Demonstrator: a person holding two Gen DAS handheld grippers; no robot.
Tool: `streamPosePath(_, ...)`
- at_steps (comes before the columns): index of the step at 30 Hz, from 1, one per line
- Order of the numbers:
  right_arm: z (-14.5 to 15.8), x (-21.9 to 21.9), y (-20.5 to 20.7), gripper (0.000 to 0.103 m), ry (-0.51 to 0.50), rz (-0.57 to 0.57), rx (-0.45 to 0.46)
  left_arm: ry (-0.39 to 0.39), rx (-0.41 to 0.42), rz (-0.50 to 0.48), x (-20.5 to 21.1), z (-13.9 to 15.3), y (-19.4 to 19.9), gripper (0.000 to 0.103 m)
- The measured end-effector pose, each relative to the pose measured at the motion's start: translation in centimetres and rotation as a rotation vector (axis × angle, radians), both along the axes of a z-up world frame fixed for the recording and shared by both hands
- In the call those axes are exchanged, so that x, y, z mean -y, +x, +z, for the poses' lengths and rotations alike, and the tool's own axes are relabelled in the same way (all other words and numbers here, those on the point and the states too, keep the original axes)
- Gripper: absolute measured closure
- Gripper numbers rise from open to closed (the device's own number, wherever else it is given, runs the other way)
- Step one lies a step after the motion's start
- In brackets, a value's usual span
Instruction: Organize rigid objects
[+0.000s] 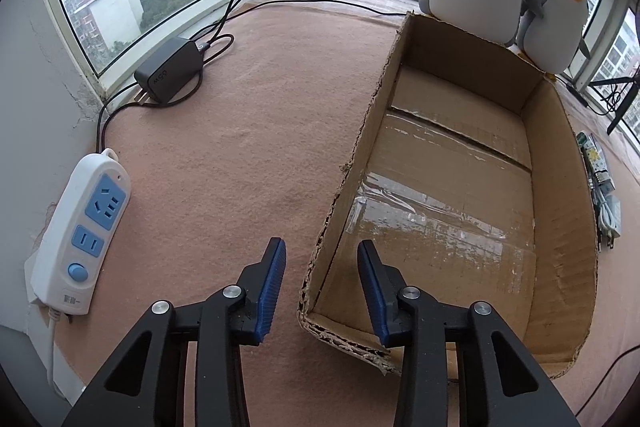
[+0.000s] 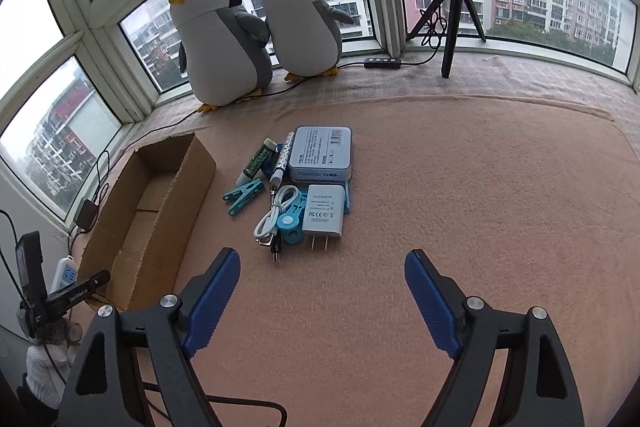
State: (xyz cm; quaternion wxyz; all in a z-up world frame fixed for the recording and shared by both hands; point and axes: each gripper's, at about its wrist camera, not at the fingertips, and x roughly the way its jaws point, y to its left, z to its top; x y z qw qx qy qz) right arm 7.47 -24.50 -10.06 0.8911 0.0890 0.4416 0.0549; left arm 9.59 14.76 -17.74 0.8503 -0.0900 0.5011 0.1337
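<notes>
box (image 2: 148, 211): long axis runs away toward the windows — one
adapter (image 2: 323, 213): prongs toward camera — one
clips (image 2: 244, 195): two
left gripper (image 1: 322, 287): jaws part open, nothing held
right gripper (image 2: 322, 301): jaws wide, nothing held

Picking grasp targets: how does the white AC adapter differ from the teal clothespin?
The white AC adapter is a broad flat block; the teal clothespin is slim and forked. The adapter has metal prongs pointing toward the right gripper; the clothespin has none and lies nearer the cardboard box. Both lie flat on the pink cloth, ungrasped.

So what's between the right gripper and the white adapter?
Only bare pink cloth separates the open right gripper from the white adapter, in the right wrist view.
</notes>
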Motion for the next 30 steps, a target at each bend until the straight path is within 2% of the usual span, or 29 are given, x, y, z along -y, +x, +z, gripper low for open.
streamPosePath(6, -1.3, 0.0, 4.1, 0.029, 0.005, 0.011, -0.045, -0.013, 0.0, -0.002, -0.1, -0.4, 0.2, 0.064)
streamPosePath(8, -2.0, -0.1, 5.4, 0.033, 0.008, 0.014, -0.07, -0.018, -0.005, -0.008, -0.1, -0.6, 0.2, 0.064)
streamPosePath(10, -2.9, 0.0, 6.6, 0.044, 0.03, 0.018, -0.108, -0.018, -0.006, -0.01, 0.0, -0.8, 0.3, 0.064)
streamPosePath(11, -3.3, 0.0, 7.2, 0.045, 0.042, 0.019, -0.127, -0.017, -0.006, -0.012, 0.0, -0.8, 0.3, 0.064)
streamPosePath(17, -5.2, -0.1, 9.4, 0.046, 0.068, 0.017, -0.198, -0.018, -0.007, -0.02, 0.0, -0.8, 0.5, 0.064)
streamPosePath(20, -5.6, -0.6, 10.0, 0.047, 0.045, 0.019, -0.217, -0.016, -0.009, -0.023, 0.0, -0.8, 0.6, 0.064)
streamPosePath(25, -6.3, -0.7, 10.8, 0.058, 0.026, 0.013, -0.246, -0.009, -0.009, -0.025, 0.1, -0.8, 0.7, 0.064)
streamPosePath(30, -7.0, -0.7, 11.3, 0.058, 0.012, 0.011, -0.273, -0.005, -0.008, -0.026, 0.1, -0.8, 0.7, 0.064)
